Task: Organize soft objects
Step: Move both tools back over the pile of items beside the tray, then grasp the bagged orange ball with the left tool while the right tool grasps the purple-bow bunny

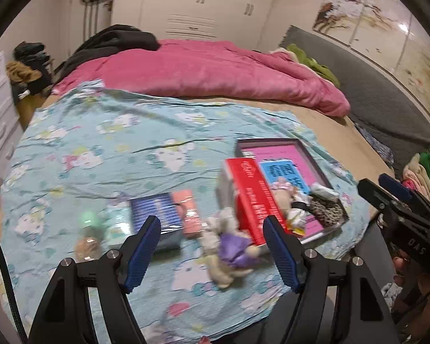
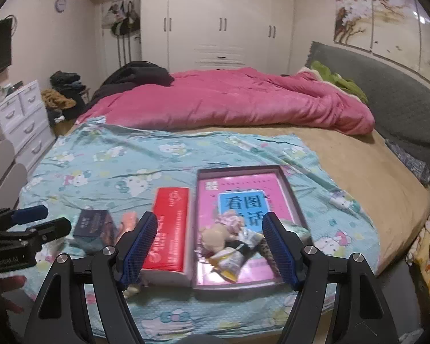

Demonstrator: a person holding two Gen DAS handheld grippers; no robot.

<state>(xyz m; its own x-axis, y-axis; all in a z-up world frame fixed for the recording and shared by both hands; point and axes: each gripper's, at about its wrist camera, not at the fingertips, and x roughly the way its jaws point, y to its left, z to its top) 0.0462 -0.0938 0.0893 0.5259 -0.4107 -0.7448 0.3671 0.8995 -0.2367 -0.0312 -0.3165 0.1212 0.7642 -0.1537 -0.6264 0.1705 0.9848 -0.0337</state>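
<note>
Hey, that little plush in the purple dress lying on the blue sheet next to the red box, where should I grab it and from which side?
Grip the plush toy across its purple-dressed middle, probably its thickest part, coming down from above with the open left gripper. It lies flat with limbs splayed, so those give little hold. Set the fingers clear of the red box close behind it. The view is blurred, so finer detail is uncertain.

A pink quilt lies bunched across the far half of the bed, with a black garment at its far left end. White wardrobes fill the far wall, a white drawer unit stands left, and a grey headboard runs along the right.
</note>
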